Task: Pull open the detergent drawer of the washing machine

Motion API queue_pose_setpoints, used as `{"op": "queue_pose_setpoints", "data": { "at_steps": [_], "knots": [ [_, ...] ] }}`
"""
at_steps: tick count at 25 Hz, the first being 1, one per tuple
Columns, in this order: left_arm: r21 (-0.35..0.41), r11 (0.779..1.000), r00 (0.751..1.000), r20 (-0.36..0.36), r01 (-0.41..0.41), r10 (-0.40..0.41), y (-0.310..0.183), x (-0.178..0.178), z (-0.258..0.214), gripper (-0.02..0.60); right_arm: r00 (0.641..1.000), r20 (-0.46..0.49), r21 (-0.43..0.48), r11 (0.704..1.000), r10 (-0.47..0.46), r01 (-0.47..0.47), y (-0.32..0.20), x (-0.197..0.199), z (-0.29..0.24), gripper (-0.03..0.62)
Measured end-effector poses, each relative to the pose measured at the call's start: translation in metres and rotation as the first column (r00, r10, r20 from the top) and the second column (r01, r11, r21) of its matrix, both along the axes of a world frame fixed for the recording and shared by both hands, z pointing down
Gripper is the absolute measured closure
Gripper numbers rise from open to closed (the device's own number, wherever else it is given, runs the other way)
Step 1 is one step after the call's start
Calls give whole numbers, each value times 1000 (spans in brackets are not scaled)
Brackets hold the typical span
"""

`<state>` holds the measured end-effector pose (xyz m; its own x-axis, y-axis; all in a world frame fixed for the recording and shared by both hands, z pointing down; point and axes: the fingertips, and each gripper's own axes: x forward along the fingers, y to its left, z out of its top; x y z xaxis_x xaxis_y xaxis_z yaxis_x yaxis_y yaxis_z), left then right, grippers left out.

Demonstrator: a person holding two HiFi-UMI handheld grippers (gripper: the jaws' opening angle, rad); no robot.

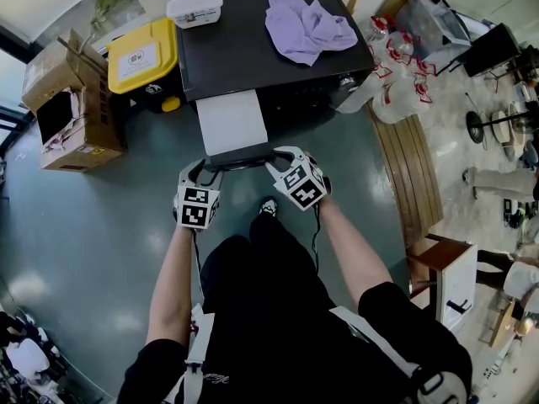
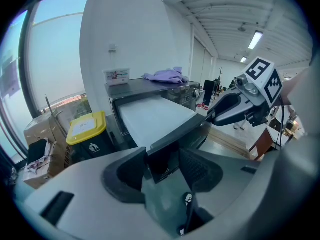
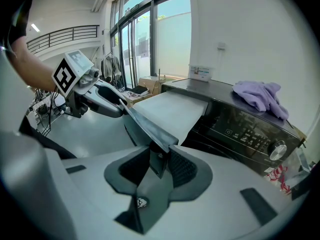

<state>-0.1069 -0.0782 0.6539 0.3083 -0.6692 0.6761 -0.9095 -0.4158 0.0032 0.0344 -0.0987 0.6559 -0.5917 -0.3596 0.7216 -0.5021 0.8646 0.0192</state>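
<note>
Washing machine (image 1: 244,49) has its detergent drawer (image 1: 230,123) well out at its front left edge, left gripper (image 1: 209,165) clamped wide on the drawer's left front corner, right gripper (image 1: 282,156) pinching its right front edge, so I pull both evenly, straight back, no racking.

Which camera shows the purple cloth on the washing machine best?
The head view: it looks down on the purple cloth, showing its whole crumpled spread on the washing machine's dark top. The left gripper view shows the cloth small, far and edge-on; the right gripper view shows it nearer, but from the side.
</note>
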Motion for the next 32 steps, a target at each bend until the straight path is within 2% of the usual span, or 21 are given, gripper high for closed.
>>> {"op": "queue_pose_setpoints", "data": {
  "at_steps": [32],
  "knots": [
    [2,1000,1000,-18,-24,24,37,5,1,374,999,-12,11,999,30,-30,38,5,-1,474]
  ]
}}
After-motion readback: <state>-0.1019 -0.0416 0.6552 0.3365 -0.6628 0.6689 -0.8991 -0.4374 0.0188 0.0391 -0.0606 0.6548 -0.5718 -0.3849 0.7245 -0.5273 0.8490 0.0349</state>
